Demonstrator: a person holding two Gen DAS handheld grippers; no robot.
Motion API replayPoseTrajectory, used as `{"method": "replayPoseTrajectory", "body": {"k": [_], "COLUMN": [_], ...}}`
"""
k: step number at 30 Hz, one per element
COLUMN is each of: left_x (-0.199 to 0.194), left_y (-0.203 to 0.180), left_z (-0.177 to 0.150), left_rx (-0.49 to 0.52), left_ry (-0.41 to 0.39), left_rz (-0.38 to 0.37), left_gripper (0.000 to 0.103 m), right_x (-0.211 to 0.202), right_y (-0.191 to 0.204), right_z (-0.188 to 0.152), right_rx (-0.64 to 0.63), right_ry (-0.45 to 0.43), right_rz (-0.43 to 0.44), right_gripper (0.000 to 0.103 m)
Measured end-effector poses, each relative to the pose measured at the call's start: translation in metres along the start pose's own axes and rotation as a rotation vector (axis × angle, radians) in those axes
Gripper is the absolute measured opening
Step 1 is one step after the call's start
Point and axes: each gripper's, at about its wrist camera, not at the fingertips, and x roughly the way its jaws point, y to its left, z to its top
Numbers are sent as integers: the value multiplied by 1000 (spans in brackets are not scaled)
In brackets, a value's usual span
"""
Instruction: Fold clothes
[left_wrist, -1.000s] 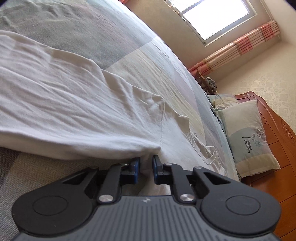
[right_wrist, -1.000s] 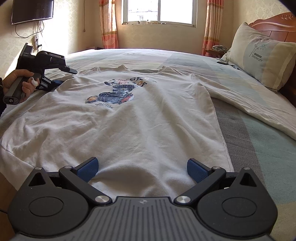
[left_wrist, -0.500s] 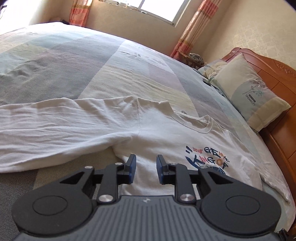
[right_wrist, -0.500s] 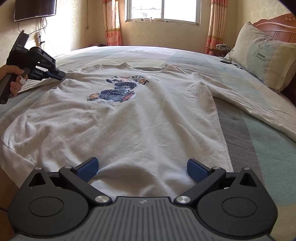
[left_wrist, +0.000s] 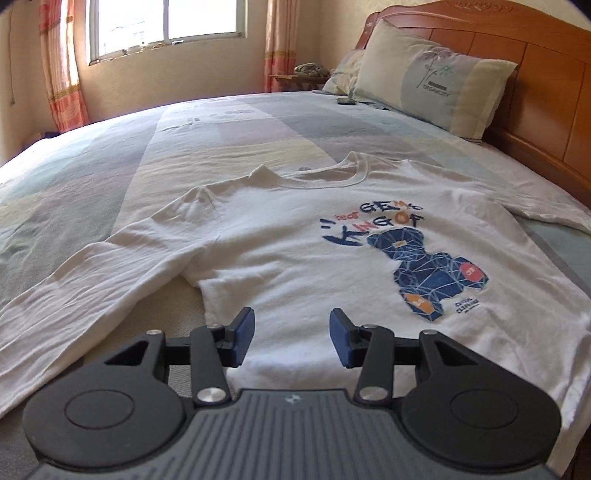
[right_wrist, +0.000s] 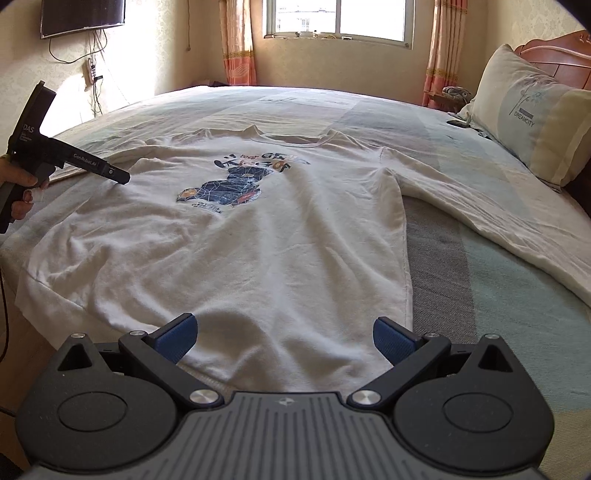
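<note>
on the striped pastel bed (left_wrist: 207, 133) lies a white long-sleeved printed shirt (right_wrist: 258, 236), flat (front up), while the left gripper (left_wrist: 291, 334) is opening, empty, and the right gripper (right_wrist: 282, 336) gapes wide.

One shirt (right_wrist: 236, 236), one pillow (right_wrist: 532, 122), one bed (right_wrist: 498, 295), two grippers (left_wrist: 291, 334).
</note>
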Motion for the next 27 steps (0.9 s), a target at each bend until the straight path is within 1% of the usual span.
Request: {"method": "replayPoseTrajectory", "body": {"k": [1, 3, 4, 5, 7, 9, 12, 14, 15, 16, 17, 18, 19, 20, 21, 23, 25, 27], "left_x": [2, 19, 31, 37, 37, 31, 13, 3, -2, -7, -9, -10, -10, -8, -6, 7, 25, 48], "left_y": [-8, -22, -29, -32, -25, -18, -7, -2, 1, 3, 6, 6, 6, 5, 2, -9, -18, -26], "left_z": [3, 7, 6, 3, -4, -12, -25, -27, -28, -29, -25, -18, -12, -4, 5, 24, 40, 53], "left_rx": [25, 60, 81, 88, 71, 66, 70, 47, 36, 24, 10, 10, 11, 26, 45, 77, 103, 129], "left_ry": [-19, -3, 25, 47, 67, 83, 104, 142, 160, 180, 207, 225, 240, 234, 212, 170, 139, 135], "left_rz": [-50, -93, -101, -93, -90, -74, -38, -18, -8, 0, -4, 3, 8, 5, -8, -36, -56, -61], "left_gripper": [55, 55, 55, 55, 57, 57, 57, 57, 57, 57, 56, 55, 55, 55, 55, 57, 58, 58], "right_x": [3, 15, 24, 33, 65, 97, 137, 158, 157, 146, 138, 130, 125, 122, 118, 107, 114, 129], "right_y": [-8, -22, -26, -31, -38, -45, -57, -70, -73, -74, -74, -74, -75, -76, -77, -75, -63, -48], "right_z": [12, 37, 50, 62, 83, 103, 112, 104, 97, 88, 83, 80, 80, 82, 86, 101, 123, 142], "right_rx": [8, 17, 16, 15, 25, 35, 60, 119, 117, 85, 59, 35, 27, 31, 35, 23, -19, -63], "right_ry": [-8, -22, -29, -35, -22, -7, 35, 126, 115, 94, 108, 127, 180, 229, 240, 181, 148, 122], "right_rz": [3, 25, 47, 70, 114, 158, 150, 129, 137, 133, 114, 94, 55, 25, 20, 76, 122, 162], "right_gripper": [103, 103, 103, 103, 103, 103, 103, 103, 103, 103, 103, 103, 103, 103, 103, 103, 103, 103]}}
